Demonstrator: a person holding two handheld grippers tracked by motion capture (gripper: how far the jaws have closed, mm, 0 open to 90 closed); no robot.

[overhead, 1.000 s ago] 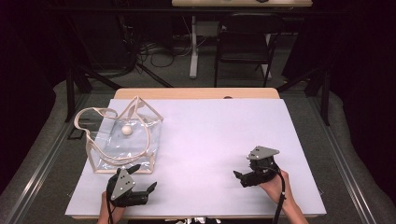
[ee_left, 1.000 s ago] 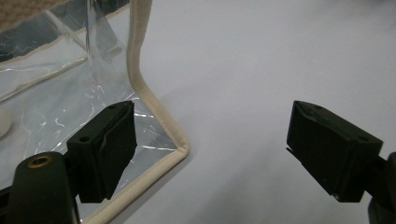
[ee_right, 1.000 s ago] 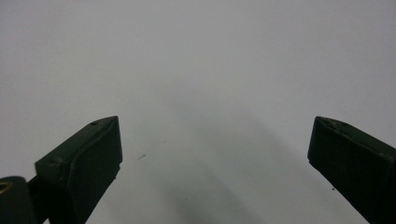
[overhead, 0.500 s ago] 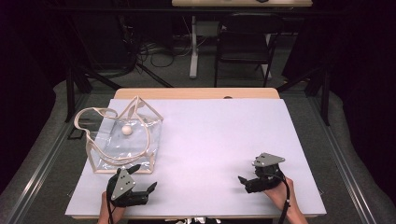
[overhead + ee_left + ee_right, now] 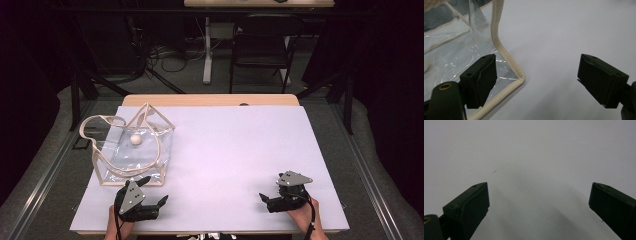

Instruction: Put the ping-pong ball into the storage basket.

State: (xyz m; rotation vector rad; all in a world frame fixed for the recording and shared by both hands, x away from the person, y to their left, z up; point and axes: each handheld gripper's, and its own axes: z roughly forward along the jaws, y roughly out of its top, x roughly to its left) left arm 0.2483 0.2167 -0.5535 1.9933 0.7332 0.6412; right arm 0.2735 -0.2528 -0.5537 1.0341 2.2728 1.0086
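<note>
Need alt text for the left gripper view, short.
The left gripper hovers with its two black jaws wide open over a white table, holding nothing. The beige-trimmed corner of a clear plastic bag lies flat just beyond the jaw on the picture's left, with bare table ahead of the other jaw.

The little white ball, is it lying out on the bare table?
No, the white ball sits inside the clear bag, which lies on the table.
</note>
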